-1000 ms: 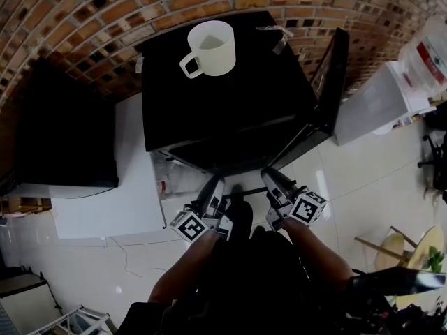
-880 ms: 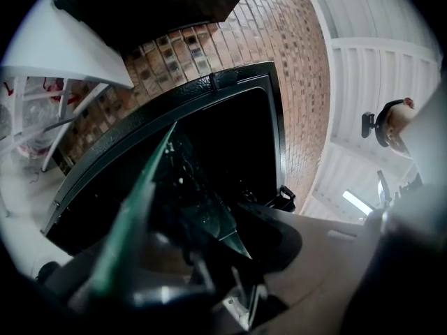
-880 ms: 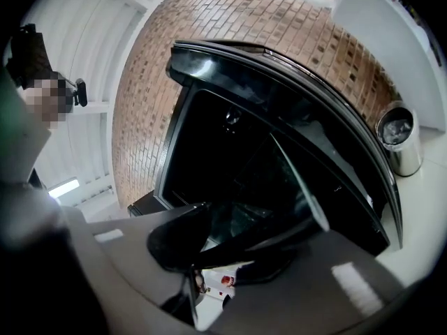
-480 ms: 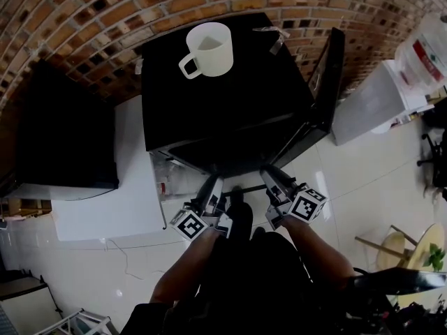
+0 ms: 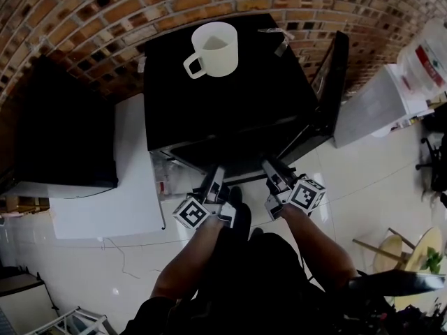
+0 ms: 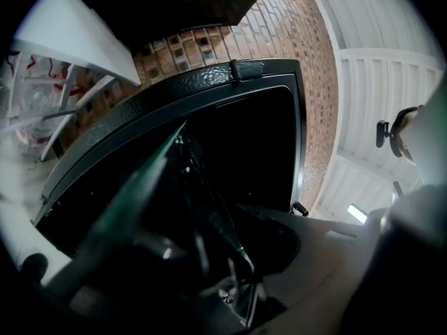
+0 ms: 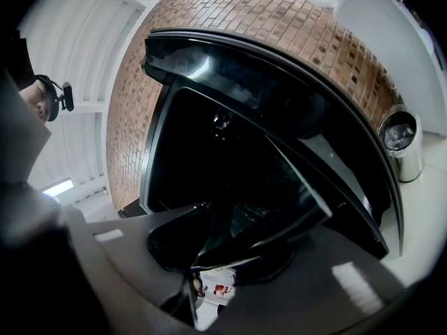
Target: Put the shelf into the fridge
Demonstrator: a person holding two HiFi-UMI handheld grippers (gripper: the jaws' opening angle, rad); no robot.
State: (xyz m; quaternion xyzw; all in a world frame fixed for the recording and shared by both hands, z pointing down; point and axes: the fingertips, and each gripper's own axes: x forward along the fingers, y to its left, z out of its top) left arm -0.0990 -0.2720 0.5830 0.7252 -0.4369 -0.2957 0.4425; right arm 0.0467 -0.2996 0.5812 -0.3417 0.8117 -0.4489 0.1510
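A: Step?
B: Insertion. Left gripper [image 5: 214, 180] jaws have just been closing, the glass shelf [image 6: 133, 194] between them. Right gripper [image 5: 272, 173] is clamped on its other side. The shelf is at the open mini-fridge [image 5: 244, 103] mouth.
A: Next?
B: Probably push it straight in with both sides even.

Soft, even daylight. Mild glare on floor [image 5: 377, 187], right. Fridge [image 6: 230, 152] interior near-black. Fisheye bending at edges. Gripper views vignetted, foregrounds blurred.
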